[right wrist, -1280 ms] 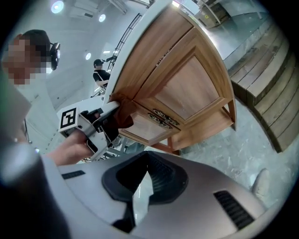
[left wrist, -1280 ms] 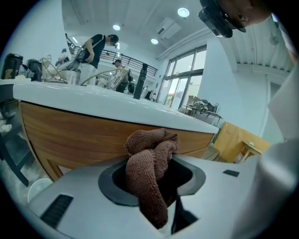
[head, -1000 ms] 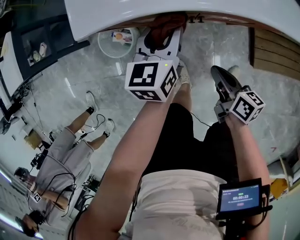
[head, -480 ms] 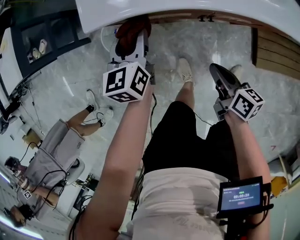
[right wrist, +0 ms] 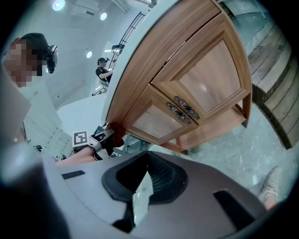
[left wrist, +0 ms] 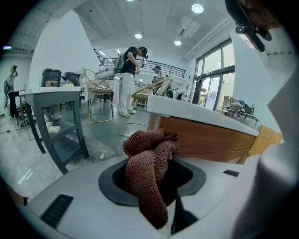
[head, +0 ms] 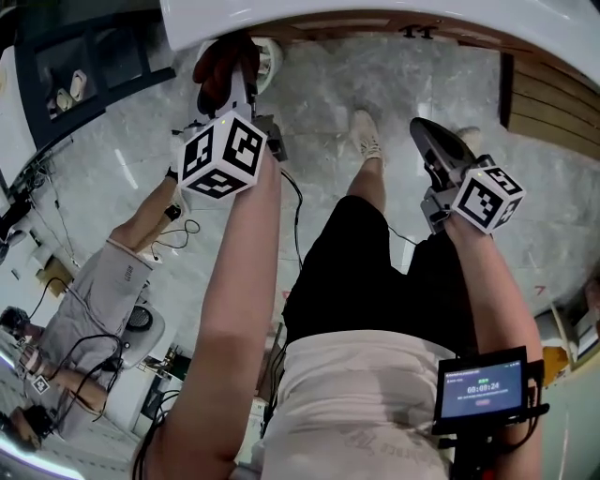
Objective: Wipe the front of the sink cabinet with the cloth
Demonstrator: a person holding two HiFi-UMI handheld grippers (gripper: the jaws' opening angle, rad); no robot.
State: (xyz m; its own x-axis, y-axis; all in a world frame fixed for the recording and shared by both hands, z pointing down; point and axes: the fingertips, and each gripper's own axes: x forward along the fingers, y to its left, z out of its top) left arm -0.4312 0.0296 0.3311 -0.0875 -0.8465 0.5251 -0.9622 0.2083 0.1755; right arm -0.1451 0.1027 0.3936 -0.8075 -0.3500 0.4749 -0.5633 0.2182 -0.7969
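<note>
one cloth (left wrist: 148, 172) between left fingers (left wrist: 106, 186)

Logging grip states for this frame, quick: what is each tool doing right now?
Left tool: shut on the brown cloth.
Right tool: shut, holding nothing.

Our left gripper (head: 231, 82) is up at the left, with the cloth (head: 217, 64) between its jaws by the left end of the sink cabinet (head: 366, 22), which runs across ahead of us. Our right gripper (head: 433, 141) is well to the right, apart from the cabinet, with plank boarding (head: 553, 94) beyond it; a shelf unit (head: 84, 56) and a person (head: 103, 291) stand to our left
</note>
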